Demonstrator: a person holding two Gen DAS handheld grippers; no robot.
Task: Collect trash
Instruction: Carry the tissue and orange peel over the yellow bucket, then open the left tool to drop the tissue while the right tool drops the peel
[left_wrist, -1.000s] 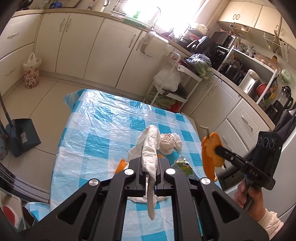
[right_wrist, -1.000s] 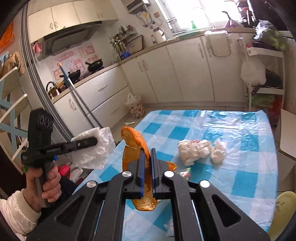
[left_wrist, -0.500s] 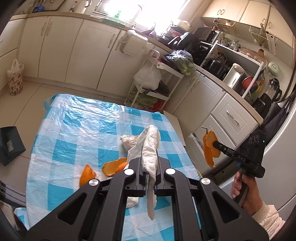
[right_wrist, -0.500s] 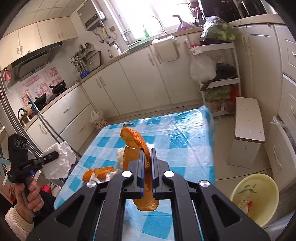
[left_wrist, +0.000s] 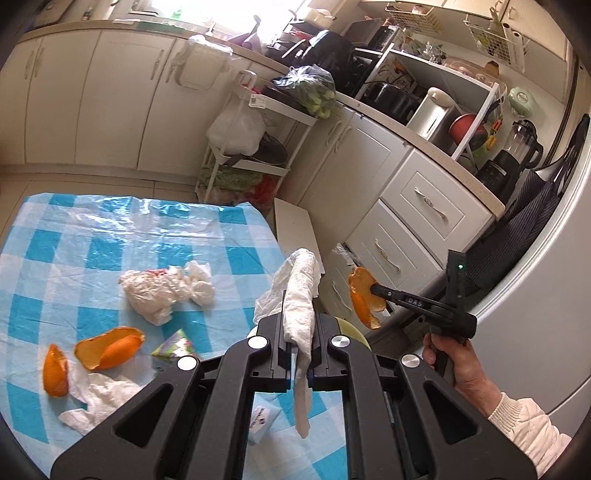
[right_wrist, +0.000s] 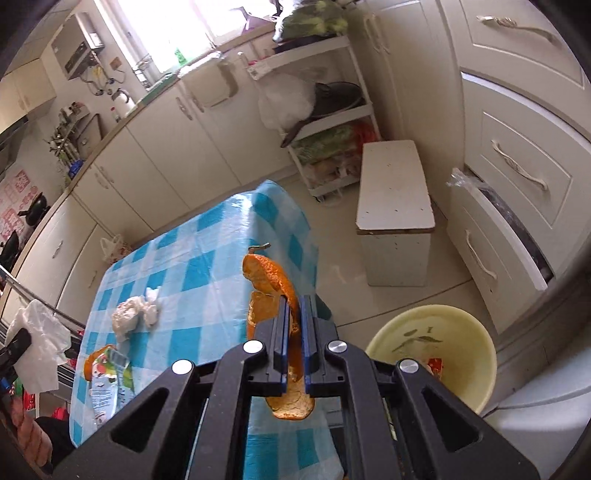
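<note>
Right wrist view: right gripper (right_wrist: 293, 314) is clenching curled orange peel (right_wrist: 271, 284); pale yellow plastic bin (right_wrist: 465, 332) sitting at three o'clock. Advice: centre over bin before releasing. Left gripper (left_wrist: 297, 332) is pinching crumpled white tissue (left_wrist: 299, 295).

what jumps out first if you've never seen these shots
The orange peel clamped in the right gripper, out past the table's edge near the yellow bin on the floor. Next, the white tissue pinched in the left gripper, above the blue checked tablecloth strewn with scraps.
</note>
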